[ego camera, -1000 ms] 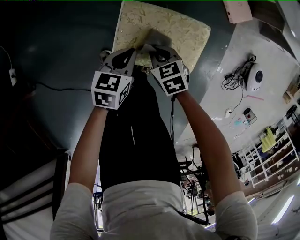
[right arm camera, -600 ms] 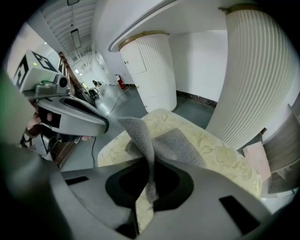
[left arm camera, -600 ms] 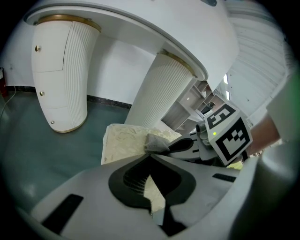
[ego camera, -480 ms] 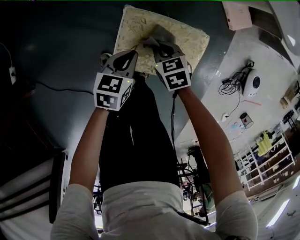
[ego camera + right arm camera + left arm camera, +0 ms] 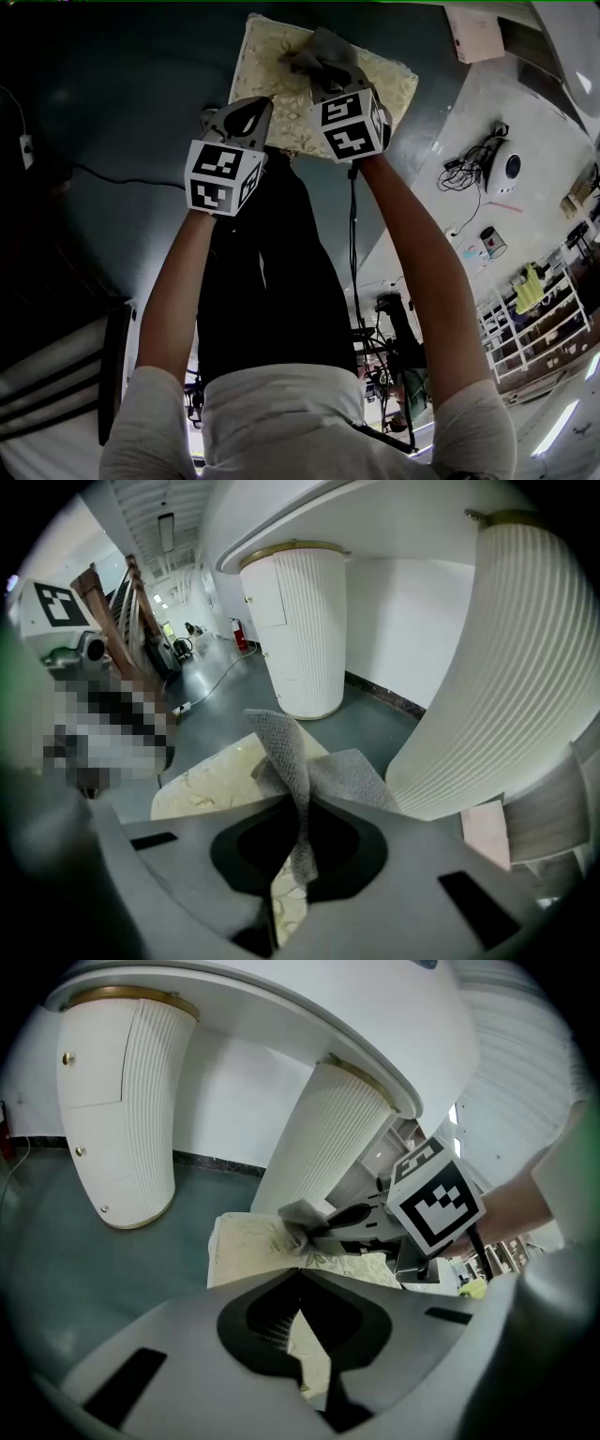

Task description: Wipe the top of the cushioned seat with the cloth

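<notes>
1. Presently, the right claw (image 5: 296,803) is pinching the cloth (image 5: 281,742). A grey fold of it rises between the jaws and spreads above them.
2. In the head view the right claw (image 5: 323,80) holds the cloth (image 5: 323,54) down on the far half of the seat (image 5: 267,56), near its middle.
3. The left claw (image 5: 300,1279) is pressed together with nothing in it.
4. In the head view it (image 5: 251,112) sits at the seat's near edge, just beside the right claw. Whether it touches the cushion cannot be told.
5. The seat is pale, with a leaf pattern, and its top faces up. It stands on a dark green floor (image 5: 112,84).
6. White ribbed columns (image 5: 300,630) stand beyond the seat, under a white curved top.
7. A cable (image 5: 103,173) lies on the floor to the left, well apart from the seat.
</notes>
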`<action>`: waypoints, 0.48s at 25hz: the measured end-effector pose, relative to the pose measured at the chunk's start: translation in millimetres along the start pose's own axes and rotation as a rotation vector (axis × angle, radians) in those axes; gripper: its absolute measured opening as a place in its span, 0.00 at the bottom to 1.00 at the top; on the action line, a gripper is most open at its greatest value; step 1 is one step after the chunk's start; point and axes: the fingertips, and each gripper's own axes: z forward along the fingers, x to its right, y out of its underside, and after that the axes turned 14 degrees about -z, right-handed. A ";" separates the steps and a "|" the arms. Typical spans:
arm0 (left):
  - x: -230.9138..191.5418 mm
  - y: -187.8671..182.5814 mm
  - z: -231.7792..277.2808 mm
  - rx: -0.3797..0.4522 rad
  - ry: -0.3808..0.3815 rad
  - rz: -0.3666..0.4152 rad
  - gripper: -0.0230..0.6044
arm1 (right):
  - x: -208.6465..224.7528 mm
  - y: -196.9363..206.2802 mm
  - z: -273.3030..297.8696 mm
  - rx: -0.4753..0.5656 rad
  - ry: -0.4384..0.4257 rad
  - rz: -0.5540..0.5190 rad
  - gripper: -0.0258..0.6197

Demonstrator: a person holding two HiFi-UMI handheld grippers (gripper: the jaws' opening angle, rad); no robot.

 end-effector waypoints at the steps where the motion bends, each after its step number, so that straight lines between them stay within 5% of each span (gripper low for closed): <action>1: 0.3 -1.5 1.0 0.001 0.002 0.003 0.06 | 1.8 -1.7 1.4 -0.003 0.004 -0.001 0.07; 12: 5.0 2.0 8.7 -0.010 0.014 0.004 0.06 | 31.1 13.2 -1.7 -0.020 0.038 0.093 0.07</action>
